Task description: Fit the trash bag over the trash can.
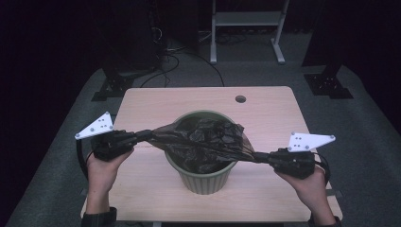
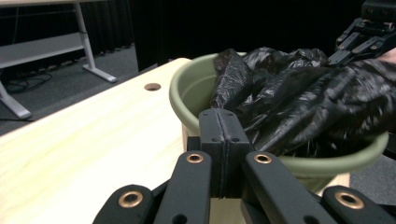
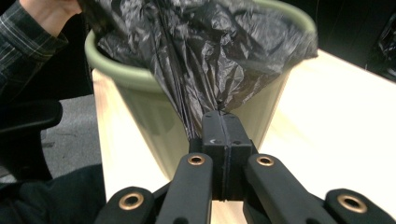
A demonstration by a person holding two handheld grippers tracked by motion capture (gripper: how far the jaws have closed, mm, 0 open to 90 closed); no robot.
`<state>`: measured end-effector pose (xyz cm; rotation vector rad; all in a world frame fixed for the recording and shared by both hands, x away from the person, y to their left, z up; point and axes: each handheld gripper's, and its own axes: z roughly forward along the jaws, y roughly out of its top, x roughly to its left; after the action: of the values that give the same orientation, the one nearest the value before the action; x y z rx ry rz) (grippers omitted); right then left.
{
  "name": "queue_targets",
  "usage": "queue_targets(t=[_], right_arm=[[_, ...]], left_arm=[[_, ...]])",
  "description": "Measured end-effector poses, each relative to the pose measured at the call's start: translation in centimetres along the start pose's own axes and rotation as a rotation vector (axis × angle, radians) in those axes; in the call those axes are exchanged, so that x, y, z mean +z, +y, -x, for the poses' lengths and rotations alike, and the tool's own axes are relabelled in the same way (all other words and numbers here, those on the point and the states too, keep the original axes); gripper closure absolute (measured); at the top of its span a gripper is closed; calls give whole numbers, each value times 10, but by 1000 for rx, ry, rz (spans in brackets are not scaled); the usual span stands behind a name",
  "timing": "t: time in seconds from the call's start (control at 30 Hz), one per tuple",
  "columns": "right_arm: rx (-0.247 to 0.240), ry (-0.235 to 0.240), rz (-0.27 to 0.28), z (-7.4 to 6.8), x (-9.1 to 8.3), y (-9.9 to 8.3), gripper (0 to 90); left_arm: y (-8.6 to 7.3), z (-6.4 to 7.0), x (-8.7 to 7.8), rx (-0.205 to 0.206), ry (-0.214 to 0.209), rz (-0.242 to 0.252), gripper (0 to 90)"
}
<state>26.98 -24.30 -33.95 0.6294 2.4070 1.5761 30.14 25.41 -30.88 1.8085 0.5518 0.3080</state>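
The left gripper (image 1: 142,136) was at the left middle of the high view, held by the left hand (image 1: 105,163), which came up from the bottom edge. Its jaws were pressed together on the black bag (image 1: 208,137) and pointed to the right. The right gripper (image 1: 265,156) was at the right middle, in the right hand (image 1: 307,182), with its jaws closed on the same bag and pointed to the left. Both forearms spread outward.
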Motion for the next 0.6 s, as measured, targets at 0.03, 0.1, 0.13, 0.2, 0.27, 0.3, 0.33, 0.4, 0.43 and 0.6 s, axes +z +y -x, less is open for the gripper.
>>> queue_targets(t=[0.03,0.1,0.13,0.2,0.27,0.3,0.33,0.4,0.43,0.6], right_arm=[[2,3,-4,-1,0,-3,900],[-6,5,-17,-3,-1,-5,900],[-7,8,-18,-3,-1,-5,900],[-9,10,-16,-2,-1,-4,900],[-11,14,-13,-2,0,-3,900],[-10,15,-13,-1,0,-3,900],[-10,17,-12,-1,1,-3,900],[-13,11,-12,0,1,-3,900],[-11,14,-10,0,2,-3,900],[-18,18,-5,-1,4,-2,900]], left_arm=[[-2,1,1,0,-2,-6,897],[-1,0,3,-10,2,-10,780],[2,-1,3,-11,11,-1,714],[10,-4,3,-23,8,15,576],[19,-4,5,-15,4,27,518],[24,-4,7,-12,-8,29,488],[30,-4,9,-3,-11,30,475],[40,-4,14,9,-21,25,462],[44,-5,18,15,-27,22,453],[63,-8,49,34,-62,-34,426]])
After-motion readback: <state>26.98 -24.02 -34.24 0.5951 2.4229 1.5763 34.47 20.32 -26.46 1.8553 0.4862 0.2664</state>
